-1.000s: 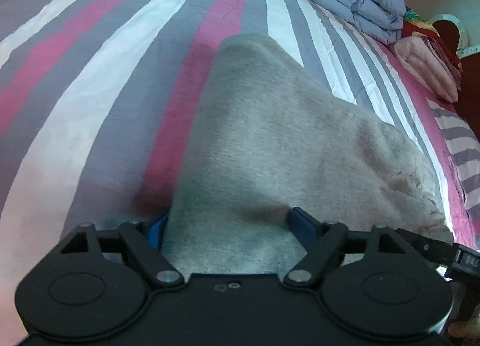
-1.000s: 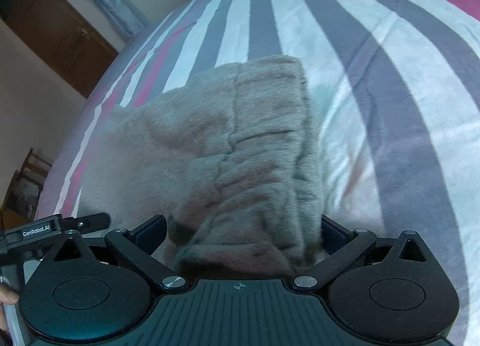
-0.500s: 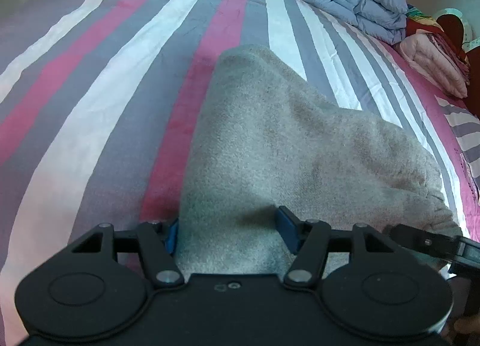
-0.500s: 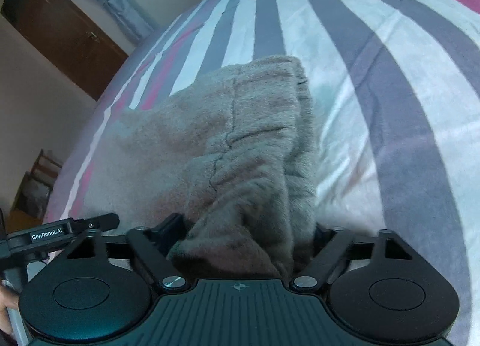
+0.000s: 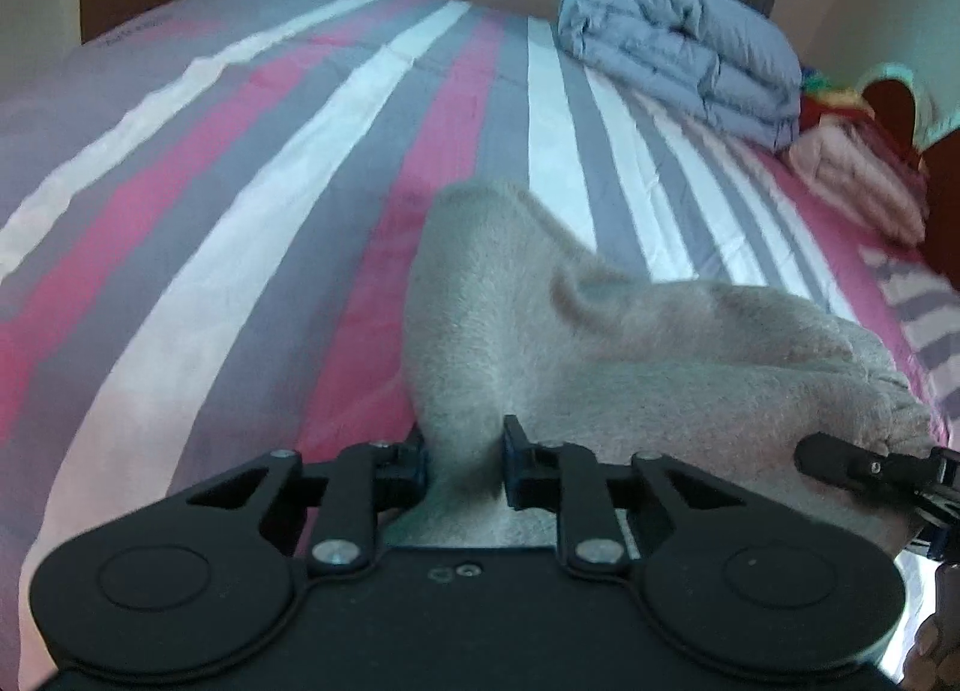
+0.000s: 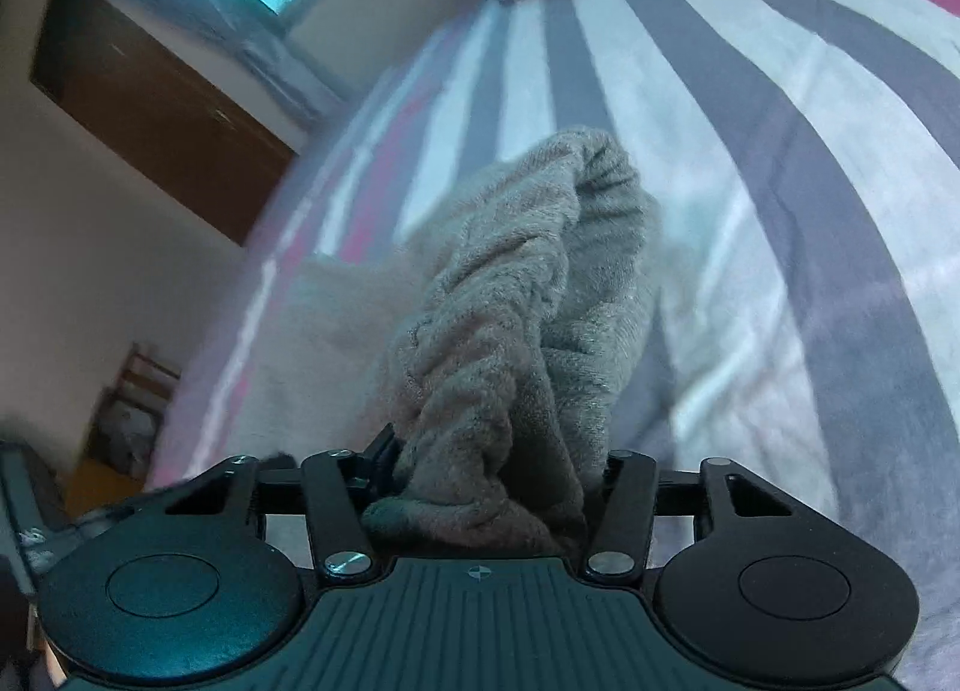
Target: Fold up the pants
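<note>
Both grippers were clamped on the pants (image 5: 630, 343) at this point, one at each near corner of the bundle. The left gripper (image 5: 465, 454) had its blue pads pinched on a narrow tuck of the grey fleece, fabric bunched up between the jaws. The right gripper (image 6: 498, 469) had bitten a much fatter wad, what looked like the gathered waistband end, ruffled and thick.

The pants themselves sat on the striped bedsheet (image 5: 240, 211), near edge lifted off it where the grippers held, the far part resting on the bed. A folded blue-grey duvet (image 5: 678, 67) was well apart at the far side, with some pinkish folded bedding (image 5: 852, 181) beside it.

Handling-wise, my read: this was plush, floppy stuff. Light, zero stiffness, so it sagged anywhere it wasn't held, and it wouldn't keep a crease on its own. Not slippery though, the nap looked grabby, and nothing fragile about it. Corner and edge grips seemed the way to go, spread wide so the span between stayed taut. The thick waistband side probably needed a deeper bite, since a fat wad could creep out of the jaws.
</note>
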